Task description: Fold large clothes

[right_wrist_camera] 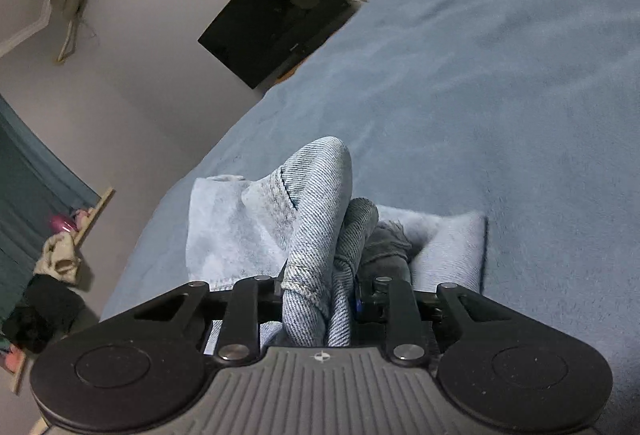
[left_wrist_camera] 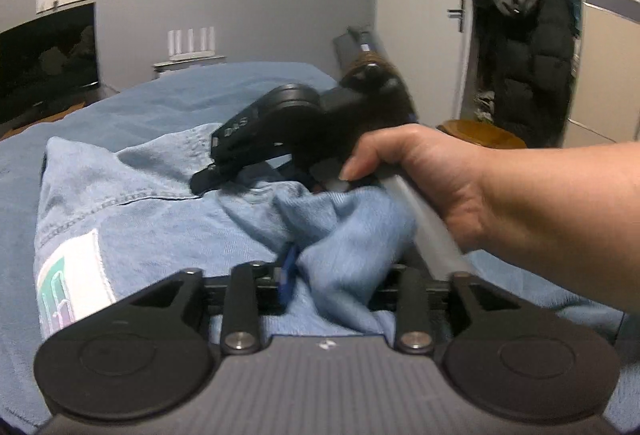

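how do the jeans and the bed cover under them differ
The jeans are pale washed denim with a plain diagonal weave and stitched seams; the bed cover is a deeper, even blue with a soft fuzzy surface. The jeans are bunched into upright folds in the right gripper, while the bed cover lies spread flat. The jeans carry a white patch; the bed cover shows none. Both are blue fabric.

Dark television [right_wrist_camera: 276, 15] by grey wall, white door [left_wrist_camera: 424, 15], hanging black coats [left_wrist_camera: 532, 55].

The jeans [left_wrist_camera: 132, 219] lie on the bed [left_wrist_camera: 168, 95], with the television [left_wrist_camera: 48, 55] beyond its far edge.
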`<state>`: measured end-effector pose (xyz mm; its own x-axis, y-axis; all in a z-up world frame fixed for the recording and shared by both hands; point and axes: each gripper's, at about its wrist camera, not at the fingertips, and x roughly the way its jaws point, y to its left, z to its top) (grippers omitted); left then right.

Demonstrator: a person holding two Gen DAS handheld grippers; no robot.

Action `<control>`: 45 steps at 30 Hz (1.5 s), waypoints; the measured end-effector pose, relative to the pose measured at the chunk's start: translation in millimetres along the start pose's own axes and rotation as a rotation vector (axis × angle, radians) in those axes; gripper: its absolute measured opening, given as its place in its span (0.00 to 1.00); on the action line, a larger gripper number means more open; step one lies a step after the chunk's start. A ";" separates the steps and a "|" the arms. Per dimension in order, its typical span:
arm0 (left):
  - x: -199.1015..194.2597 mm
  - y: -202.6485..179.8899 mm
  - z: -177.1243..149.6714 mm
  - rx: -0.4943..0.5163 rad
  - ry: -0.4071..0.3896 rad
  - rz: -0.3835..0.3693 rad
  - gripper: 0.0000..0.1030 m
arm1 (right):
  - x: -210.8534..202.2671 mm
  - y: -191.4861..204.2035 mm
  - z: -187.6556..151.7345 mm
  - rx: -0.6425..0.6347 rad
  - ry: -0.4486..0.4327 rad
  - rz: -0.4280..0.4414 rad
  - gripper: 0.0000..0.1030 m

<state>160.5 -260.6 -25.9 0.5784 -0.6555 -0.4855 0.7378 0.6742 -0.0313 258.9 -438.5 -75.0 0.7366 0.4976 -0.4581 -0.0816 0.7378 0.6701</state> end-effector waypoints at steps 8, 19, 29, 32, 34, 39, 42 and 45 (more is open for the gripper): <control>-60.5 -2.7 -5.1 0.123 0.014 -0.041 0.76 | 7.7 -7.8 2.6 -0.028 0.009 0.005 0.34; -82.4 113.0 -15.7 -0.210 0.048 0.105 0.76 | -50.7 57.5 7.3 -0.385 -0.181 -0.209 0.40; -56.2 108.0 -36.4 -0.118 0.097 0.067 0.75 | 24.1 95.3 -8.4 -0.641 0.023 -0.368 0.16; -52.7 106.9 -36.6 -0.074 0.118 0.051 0.76 | 27.7 78.1 -15.4 -0.570 0.051 -0.409 0.15; -49.5 103.3 -37.5 -0.034 0.131 0.063 0.76 | 29.1 72.8 -22.0 -0.552 0.033 -0.439 0.15; -45.8 101.8 -43.3 -0.005 0.131 0.095 0.79 | 5.7 75.3 -32.1 -0.483 -0.060 -0.435 0.18; -49.5 104.6 -41.4 -0.033 0.130 0.093 0.79 | -32.7 95.3 -42.9 -0.479 -0.164 -0.359 0.22; -62.9 108.0 -33.1 -0.075 0.100 0.096 0.79 | -68.8 120.1 -63.5 -0.549 -0.181 -0.292 0.23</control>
<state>192.3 -135.3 -27.6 0.6045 -0.5526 -0.5738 0.6510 0.7578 -0.0440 155.8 -355.2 0.0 0.8781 0.1920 -0.4383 -0.1570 0.9809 0.1153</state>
